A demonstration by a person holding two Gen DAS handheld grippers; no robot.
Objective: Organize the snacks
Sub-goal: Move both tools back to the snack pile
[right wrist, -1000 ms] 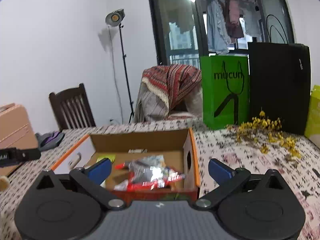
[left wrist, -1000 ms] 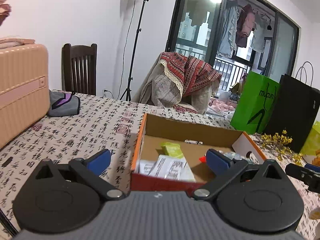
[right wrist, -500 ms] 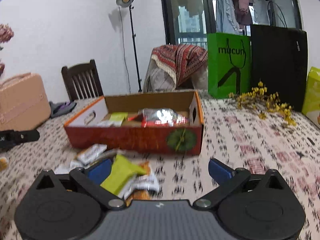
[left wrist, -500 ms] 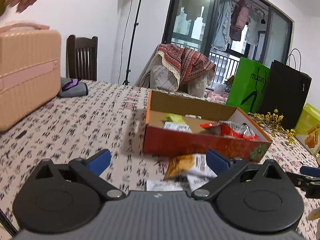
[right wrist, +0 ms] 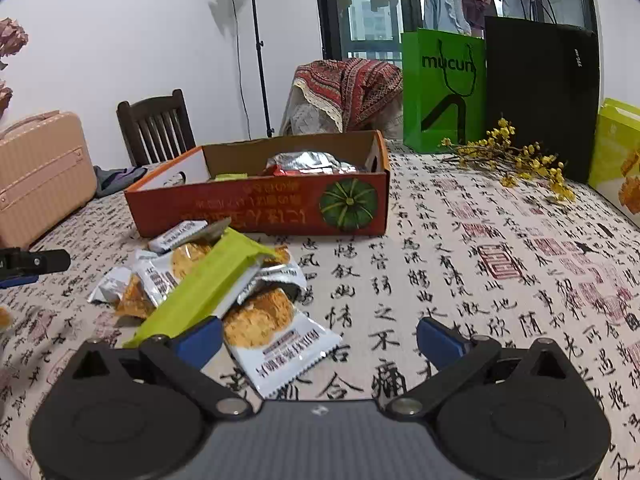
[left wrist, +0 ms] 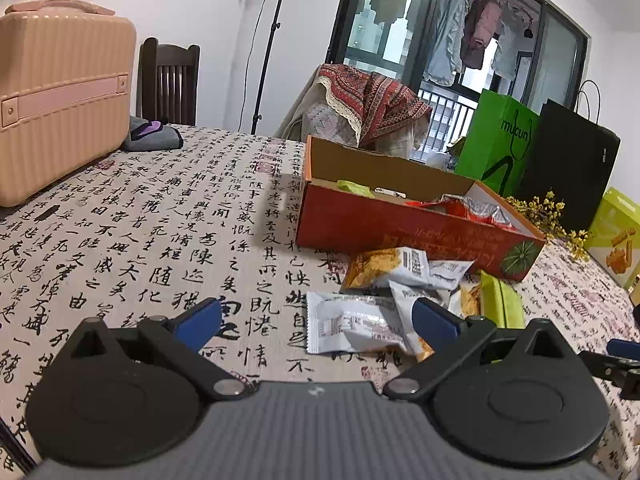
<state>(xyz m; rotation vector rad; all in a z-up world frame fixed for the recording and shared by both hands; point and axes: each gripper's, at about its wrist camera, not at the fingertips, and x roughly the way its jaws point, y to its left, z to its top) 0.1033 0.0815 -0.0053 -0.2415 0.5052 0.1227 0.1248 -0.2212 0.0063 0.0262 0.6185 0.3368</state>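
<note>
**Right wrist view: snacks heaped in front of the box, both grippers empty**

Your right gripper (right wrist: 319,334) hangs low over the bench (right wrist: 480,280) with its jaws spread wide, holding nothing. A cracker packet (right wrist: 276,336) lies between its fingers, and a lime-green bar (right wrist: 208,284) leans across the snack pile (right wrist: 192,268) just beside the left finger. Behind the pile sits the red cardboard box (right wrist: 264,208), with a silver bag (right wrist: 308,160) inside. Your left gripper (left wrist: 316,322) is also wide open and empty, with a white wrapper (left wrist: 352,326) lying between its fingers.
</note>
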